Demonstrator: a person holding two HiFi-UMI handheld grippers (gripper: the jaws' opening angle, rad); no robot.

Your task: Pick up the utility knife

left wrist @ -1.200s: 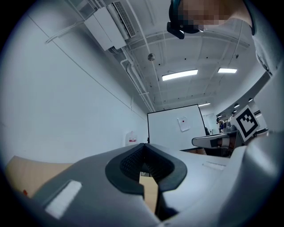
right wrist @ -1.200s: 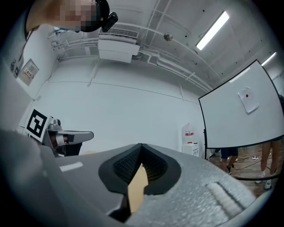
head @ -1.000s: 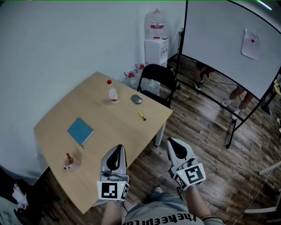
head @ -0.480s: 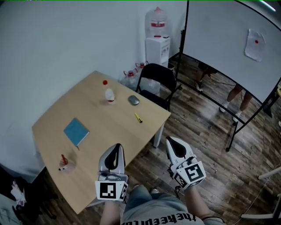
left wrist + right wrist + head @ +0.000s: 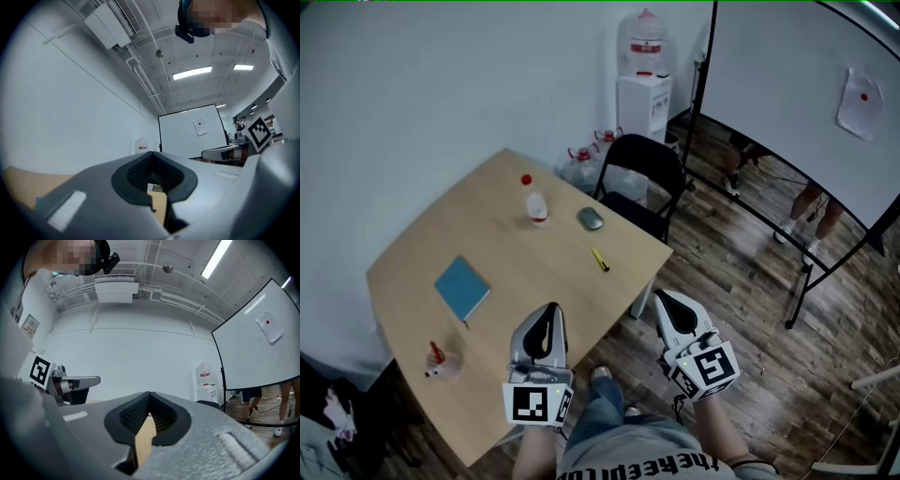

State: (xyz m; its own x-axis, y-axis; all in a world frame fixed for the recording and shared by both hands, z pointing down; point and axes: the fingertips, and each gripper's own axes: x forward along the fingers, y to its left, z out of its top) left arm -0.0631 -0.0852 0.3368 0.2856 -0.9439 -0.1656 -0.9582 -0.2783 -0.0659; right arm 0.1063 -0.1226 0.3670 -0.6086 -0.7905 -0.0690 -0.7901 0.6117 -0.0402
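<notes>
The utility knife (image 5: 600, 260) is small and yellow and lies near the right edge of the wooden table (image 5: 516, 281). Both grippers hang in front of the person, short of the knife. My left gripper (image 5: 548, 311) is over the table's near edge, its jaws shut and empty; its own view shows the tips meeting (image 5: 151, 153). My right gripper (image 5: 666, 300) is off the table over the floor, below and to the right of the knife, also shut with nothing held (image 5: 149, 393).
On the table are a grey mouse (image 5: 591, 218), a small bottle (image 5: 537, 208), a red cap (image 5: 525, 179), a blue notebook (image 5: 461, 288) and a red-and-white item (image 5: 439, 361). A black chair (image 5: 636, 178) stands at the far corner. A whiteboard stand (image 5: 797, 272) is at the right.
The person and both grippers have come slightly closer to the table; the knife now sits nearer the grippers in the head view. Both stay shut.
</notes>
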